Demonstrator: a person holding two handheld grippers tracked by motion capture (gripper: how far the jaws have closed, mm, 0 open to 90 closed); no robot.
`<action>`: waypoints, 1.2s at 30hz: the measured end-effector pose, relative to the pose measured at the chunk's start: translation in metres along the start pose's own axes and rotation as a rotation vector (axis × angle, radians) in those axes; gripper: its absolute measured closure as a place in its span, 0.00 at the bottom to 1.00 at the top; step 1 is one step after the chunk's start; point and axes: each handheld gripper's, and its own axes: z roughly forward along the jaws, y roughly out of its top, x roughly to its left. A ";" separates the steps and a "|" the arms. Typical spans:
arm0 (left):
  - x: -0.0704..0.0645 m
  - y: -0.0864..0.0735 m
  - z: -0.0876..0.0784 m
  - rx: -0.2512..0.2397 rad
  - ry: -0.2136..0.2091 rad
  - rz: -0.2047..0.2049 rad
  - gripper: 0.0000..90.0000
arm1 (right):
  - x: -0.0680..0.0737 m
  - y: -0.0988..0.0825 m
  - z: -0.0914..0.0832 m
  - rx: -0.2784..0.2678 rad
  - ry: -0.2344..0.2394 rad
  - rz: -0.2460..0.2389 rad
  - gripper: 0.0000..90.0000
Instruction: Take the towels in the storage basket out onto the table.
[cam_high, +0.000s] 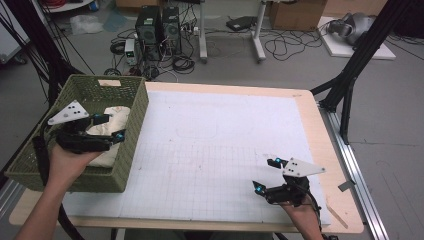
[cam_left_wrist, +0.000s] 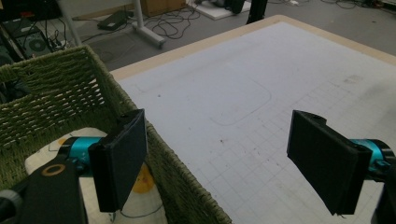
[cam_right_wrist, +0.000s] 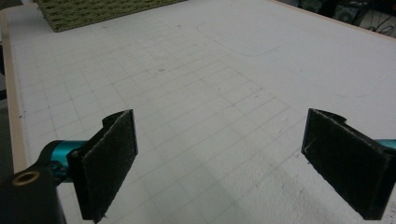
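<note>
Left hand-held gripper (cam_high: 110, 128) wide open, straddling basket wall (cam_high: 134, 125)

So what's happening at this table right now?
A person holds a gripper in each hand. The left gripper hangs over the right wall of a green woven basket, jaws open with nothing between them. A cream cloth item lies inside the basket. The right gripper hangs over the white gridded mat, jaws open and empty.
</note>
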 end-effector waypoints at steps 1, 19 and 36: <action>0.000 0.000 0.000 0.001 0.002 -0.001 0.23 | 0.000 0.000 0.000 0.000 0.000 0.001 0.11; 0.031 -0.016 0.000 0.056 0.088 -0.044 0.23 | -0.001 0.000 0.000 -0.002 -0.002 0.000 0.11; 0.057 -0.029 0.009 0.139 0.171 -0.045 0.28 | -0.001 -0.001 -0.001 -0.003 0.000 0.000 0.11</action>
